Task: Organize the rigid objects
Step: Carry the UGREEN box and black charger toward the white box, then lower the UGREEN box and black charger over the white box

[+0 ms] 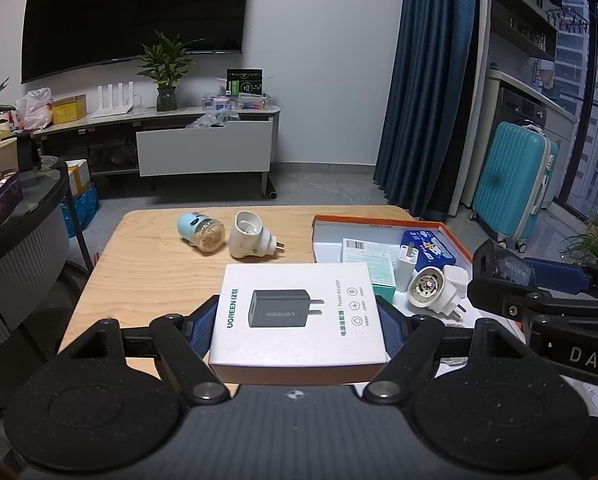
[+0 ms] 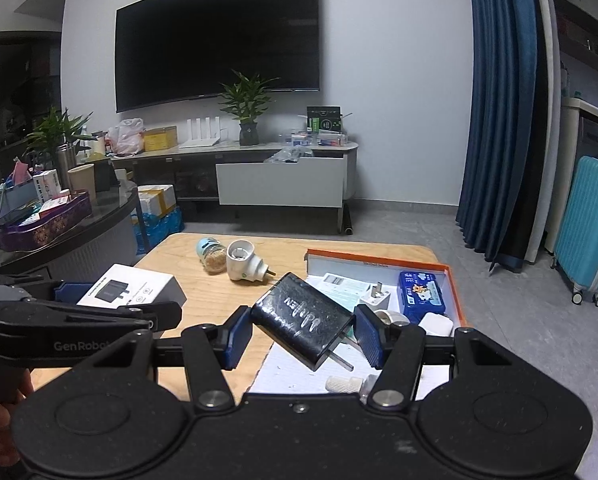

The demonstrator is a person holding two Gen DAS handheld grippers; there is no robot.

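My left gripper is shut on a white UGREEN adapter box, held above the wooden table; the box also shows in the right wrist view. My right gripper is shut on a black power adapter, tilted, prongs pointing down right, above the orange-rimmed tray. The tray holds a blue box, a white charger, a white plug socket and paper cards. A light blue toothpick jar and a white plug adapter lie on the table's far side.
A teal suitcase stands at the right by the blue curtain. A TV cabinet with plants and boxes stands against the far wall. A dark round table with clutter is at the left.
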